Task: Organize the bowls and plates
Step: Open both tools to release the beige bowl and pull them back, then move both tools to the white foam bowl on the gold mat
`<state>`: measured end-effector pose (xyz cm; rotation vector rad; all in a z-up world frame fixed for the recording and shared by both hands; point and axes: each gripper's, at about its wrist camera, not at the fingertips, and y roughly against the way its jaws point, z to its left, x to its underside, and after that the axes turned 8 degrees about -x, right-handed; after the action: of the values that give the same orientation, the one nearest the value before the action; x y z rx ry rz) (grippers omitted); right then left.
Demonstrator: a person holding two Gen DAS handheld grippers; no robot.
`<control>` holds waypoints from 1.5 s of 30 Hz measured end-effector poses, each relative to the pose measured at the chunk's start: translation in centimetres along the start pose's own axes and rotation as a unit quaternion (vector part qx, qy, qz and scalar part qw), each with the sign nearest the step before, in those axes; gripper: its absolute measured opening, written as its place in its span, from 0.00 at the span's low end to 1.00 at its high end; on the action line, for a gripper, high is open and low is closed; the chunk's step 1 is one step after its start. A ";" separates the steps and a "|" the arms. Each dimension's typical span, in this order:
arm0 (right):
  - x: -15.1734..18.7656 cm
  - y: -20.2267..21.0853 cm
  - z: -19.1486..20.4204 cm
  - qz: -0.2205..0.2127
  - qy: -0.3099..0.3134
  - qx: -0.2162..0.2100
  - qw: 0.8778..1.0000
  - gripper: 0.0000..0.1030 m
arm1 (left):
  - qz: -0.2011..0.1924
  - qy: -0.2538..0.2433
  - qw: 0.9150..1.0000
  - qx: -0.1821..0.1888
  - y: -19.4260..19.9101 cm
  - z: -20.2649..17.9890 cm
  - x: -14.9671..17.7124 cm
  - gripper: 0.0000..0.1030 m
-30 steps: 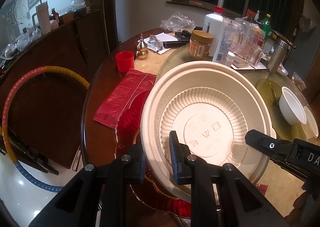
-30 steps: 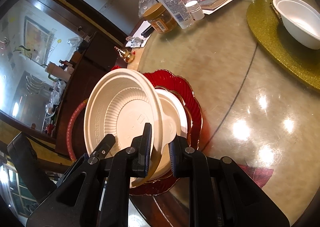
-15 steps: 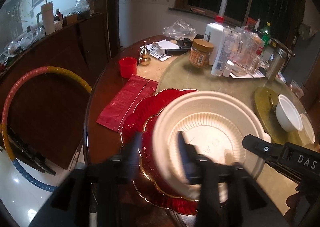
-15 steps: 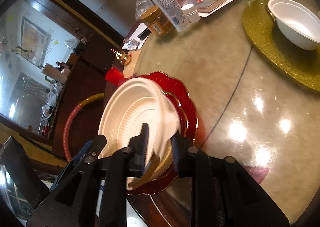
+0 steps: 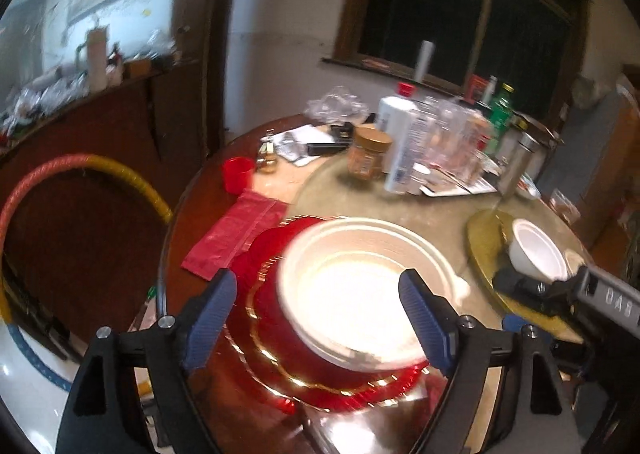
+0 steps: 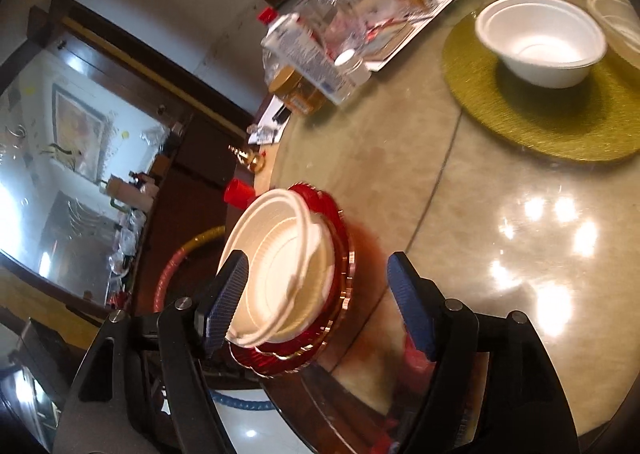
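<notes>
A large cream ribbed bowl (image 5: 360, 286) rests on a red gold-rimmed plate (image 5: 276, 338) near the table's edge. In the right wrist view the cream bowl (image 6: 280, 266) sits on a second pale dish over the red plate (image 6: 340, 250). My left gripper (image 5: 318, 318) hangs just short of the bowl, its jaws opening, the pads clear of the rim. The jaws of my right gripper (image 6: 320, 306) are opening too, and nothing is pressed between them. A white bowl (image 6: 540, 38) stands on a gold placemat (image 6: 540, 126), with a clear bowl (image 6: 616, 22) beside it.
Bottles, a jar (image 5: 368, 154) and glasses crowd the table's far side. A red cup (image 5: 238, 174) and a red folded bag (image 5: 236, 234) lie left of the plates. A hoop (image 5: 80, 170) leans against the cabinet. The right gripper's body (image 5: 600, 298) shows at the right.
Both grippers held the cream bowl by its rim, tilted up. The bowl now lies flat on the red plate, and both jaws have let go, spread wide and drawn back.
</notes>
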<state>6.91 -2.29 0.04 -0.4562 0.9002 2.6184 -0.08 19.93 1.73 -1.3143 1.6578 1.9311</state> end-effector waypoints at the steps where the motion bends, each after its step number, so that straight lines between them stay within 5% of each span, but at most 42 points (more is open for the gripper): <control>1: 0.1 0.7 -0.5 -0.005 -0.001 -0.001 1.000 0.85 | -0.006 -0.015 1.000 0.007 0.5 -0.8 0.4 0.81; 4: 0.1 2.9 -2.0 -0.025 -0.006 0.005 1.000 0.87 | -0.034 -0.074 0.996 0.039 2.4 -3.4 1.6 0.81; 10: 0.0 7.6 -3.6 -0.091 0.048 0.056 0.993 0.88 | -0.062 -0.110 0.983 0.130 4.8 -7.0 2.5 0.84; 13: 0.4 9.5 -3.5 -0.125 0.120 0.095 0.980 0.96 | -0.079 -0.125 0.977 0.155 5.0 -8.4 3.0 1.00; 18: 0.8 12.0 -4.8 -0.148 0.179 0.156 0.960 0.99 | -0.096 -0.185 0.962 0.179 5.5 -11.4 4.2 1.00; 25: -0.5 15.2 -9.8 -0.104 0.076 0.186 0.974 0.99 | -0.069 -0.214 0.957 0.182 5.2 -14.6 4.8 1.00; 33: -1.7 17.8 -14.9 -0.078 -0.062 0.160 0.982 0.99 | -0.024 -0.211 0.957 0.195 3.7 -17.6 4.2 1.00; 41: -4.1 18.4 -15.5 -0.081 -0.068 0.098 0.990 0.99 | 0.024 -0.203 0.959 0.195 1.0 -20.9 1.8 1.00; 45: -5.5 17.0 -15.5 -0.073 -0.064 0.103 0.990 0.99 | 0.049 -0.209 0.959 0.183 -0.6 -23.0 1.0 1.00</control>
<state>7.75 -25.95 -0.38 -0.2848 1.0383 2.3624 10.05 -0.70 2.18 -0.6449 1.7650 1.6885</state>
